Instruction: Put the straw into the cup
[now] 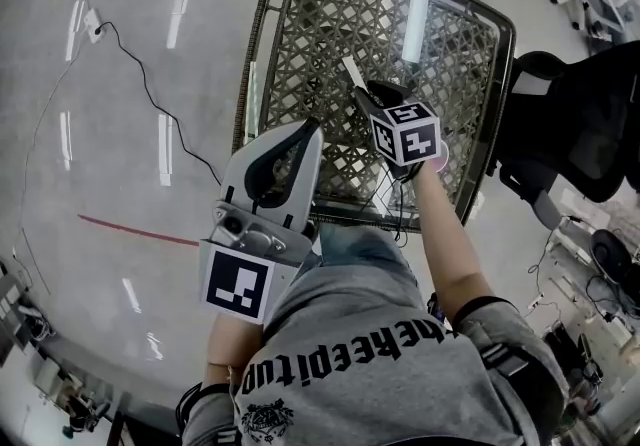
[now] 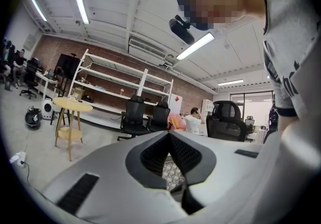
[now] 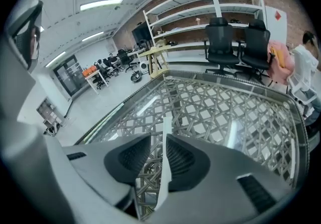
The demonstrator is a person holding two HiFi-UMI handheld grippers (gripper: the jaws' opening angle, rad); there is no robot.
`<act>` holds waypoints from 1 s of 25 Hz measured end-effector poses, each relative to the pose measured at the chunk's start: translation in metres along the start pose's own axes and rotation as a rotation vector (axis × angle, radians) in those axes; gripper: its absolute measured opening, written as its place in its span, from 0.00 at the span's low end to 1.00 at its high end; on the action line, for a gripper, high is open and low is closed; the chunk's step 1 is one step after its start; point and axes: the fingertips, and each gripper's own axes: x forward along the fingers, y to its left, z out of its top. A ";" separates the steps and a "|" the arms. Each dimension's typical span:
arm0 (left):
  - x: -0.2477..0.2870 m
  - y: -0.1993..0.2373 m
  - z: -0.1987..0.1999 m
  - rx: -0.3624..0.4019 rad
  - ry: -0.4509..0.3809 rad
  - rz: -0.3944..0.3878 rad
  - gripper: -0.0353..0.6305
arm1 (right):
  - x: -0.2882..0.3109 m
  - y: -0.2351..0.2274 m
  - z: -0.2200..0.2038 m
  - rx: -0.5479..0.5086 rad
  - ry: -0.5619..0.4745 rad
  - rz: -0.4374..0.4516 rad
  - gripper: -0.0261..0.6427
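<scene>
A white paper-wrapped straw stands between the jaws of my right gripper. It lies against the right pad, and the left pad stands apart from it, so the jaws are open. In the head view the right gripper tilts down over the wicker table, with the straw sticking out past its tips. My left gripper hangs at the table's near edge, pointing level. Its tips meet with nothing between them. No cup shows in any view.
The table has a glass top over woven wicker and a raised rim. A black office chair stands close on the right. A cable runs over the floor at left. A small round yellow table and shelves stand further off.
</scene>
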 end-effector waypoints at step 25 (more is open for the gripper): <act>0.000 0.012 -0.013 -0.011 0.019 0.027 0.09 | 0.028 -0.015 -0.031 -0.016 0.134 -0.067 0.21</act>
